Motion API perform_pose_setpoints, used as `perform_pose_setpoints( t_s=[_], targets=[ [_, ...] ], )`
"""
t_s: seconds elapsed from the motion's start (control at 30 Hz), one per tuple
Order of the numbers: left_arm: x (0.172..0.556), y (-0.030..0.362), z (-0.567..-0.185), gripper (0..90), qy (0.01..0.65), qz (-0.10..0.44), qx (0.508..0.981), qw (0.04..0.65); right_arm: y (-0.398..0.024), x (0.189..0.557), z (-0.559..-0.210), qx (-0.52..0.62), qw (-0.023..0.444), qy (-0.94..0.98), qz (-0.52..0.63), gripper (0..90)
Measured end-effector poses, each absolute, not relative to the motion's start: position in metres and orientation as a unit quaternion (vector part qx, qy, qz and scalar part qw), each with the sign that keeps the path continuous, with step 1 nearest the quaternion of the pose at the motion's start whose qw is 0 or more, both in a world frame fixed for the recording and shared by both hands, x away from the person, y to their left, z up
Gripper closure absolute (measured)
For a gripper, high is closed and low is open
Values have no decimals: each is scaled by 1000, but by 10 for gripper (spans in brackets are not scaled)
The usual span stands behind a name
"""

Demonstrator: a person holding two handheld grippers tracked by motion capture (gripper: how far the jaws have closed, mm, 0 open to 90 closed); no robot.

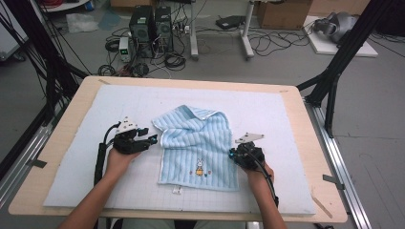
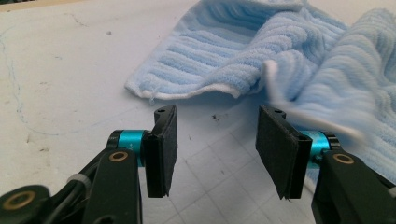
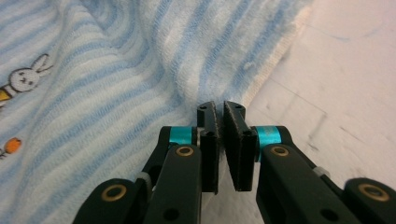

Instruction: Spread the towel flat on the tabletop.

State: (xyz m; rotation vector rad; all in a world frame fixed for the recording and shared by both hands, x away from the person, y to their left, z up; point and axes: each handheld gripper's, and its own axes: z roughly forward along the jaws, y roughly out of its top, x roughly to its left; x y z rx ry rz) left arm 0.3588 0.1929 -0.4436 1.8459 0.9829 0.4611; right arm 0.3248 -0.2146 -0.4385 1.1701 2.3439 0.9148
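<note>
Blue striped towel (image 1: 198,148) lies rumpled mid-table on white mat (image 1: 267,109), rabbit print near front edge. Left tool (image 1: 154,139) just beside towel's left edge, pads apart, nothing between them. Right tool (image 1: 232,154) at towel's right edge, pads pinched on towel hem.

Blue striped towel (image 1: 198,145) with rabbit motif, rumpled, top folded over, mid-mat.
</note>
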Motion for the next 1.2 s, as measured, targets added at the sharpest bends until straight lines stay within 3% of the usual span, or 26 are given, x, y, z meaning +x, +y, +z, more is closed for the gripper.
perform_pose_setpoints(
  t_s=[0.23,0.37,0.53,0.73,0.8,0.93,1.07,1.2],
  targets=[
    [357,190,-441,484,381,166,758,504,-224,321,-430,425,204,793,386,481],
    [355,180,-443,474,359,124,764,521,-226,324,-434,444,196,780,394,408],
    [353,167,-446,421,343,110,788,499,-219,326,-443,434,180,797,379,431],
    [353,173,-443,421,355,112,778,506,-215,328,-447,422,159,813,369,470],
    [354,175,-443,421,360,116,777,504,-214,327,-447,416,162,816,368,536],
    [355,176,-444,421,369,119,775,499,-213,324,-445,394,137,829,372,805],
    [354,174,-444,434,363,109,775,505,-209,320,-442,370,114,845,367,834],
    [353,169,-445,434,354,95,778,510,-211,308,-443,345,53,854,385,833]
  ],
)
